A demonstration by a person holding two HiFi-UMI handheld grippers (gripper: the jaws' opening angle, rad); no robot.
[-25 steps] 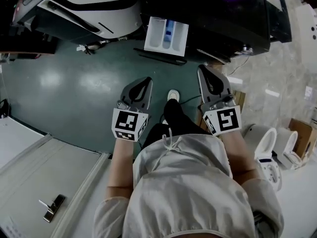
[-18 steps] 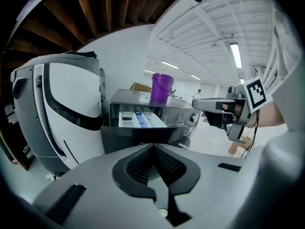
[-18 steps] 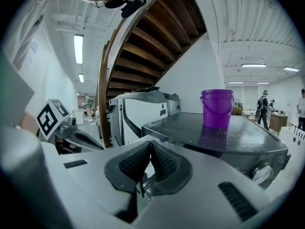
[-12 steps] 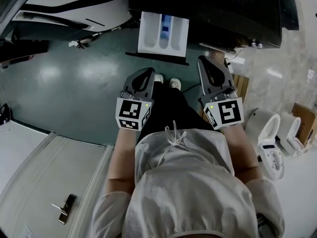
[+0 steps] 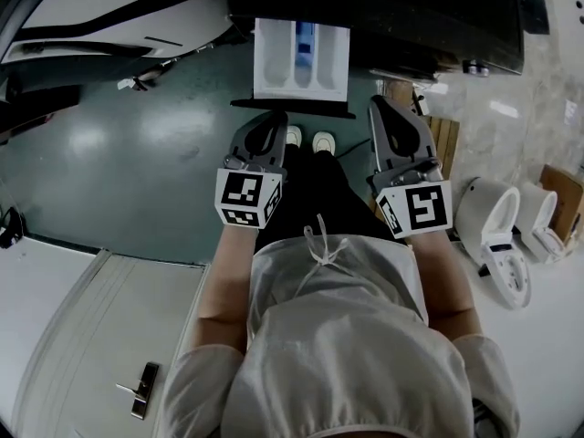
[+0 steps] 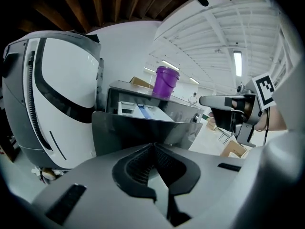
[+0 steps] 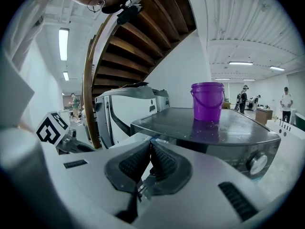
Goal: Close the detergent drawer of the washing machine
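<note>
The white detergent drawer [image 5: 301, 57] stands pulled out of the dark washing machine [image 5: 429, 16], its compartments showing. In the left gripper view its dark front panel [image 6: 143, 128] is straight ahead and close, with the compartments [image 6: 140, 110] above it. My left gripper [image 5: 276, 119] is shut and empty, its tip just short of the drawer's front at the left. My right gripper [image 5: 377, 106] is shut and empty too, level with the left one and right of the drawer. Both pairs of jaws meet in the gripper views [image 6: 153, 145] [image 7: 150, 142].
A purple bucket [image 7: 208, 101] stands on the machine's top, and a control knob [image 7: 257, 163] sits on its front. A large white appliance [image 5: 100, 7] is at the left. Toilets [image 5: 497, 240] and a cardboard box [image 5: 558, 199] are at the right. The person's shoes [image 5: 307, 140] are below the drawer.
The person has stepped forward; both grippers have come closer to the drawer, which now lies just ahead of their tips. The drawer stays pulled out.
</note>
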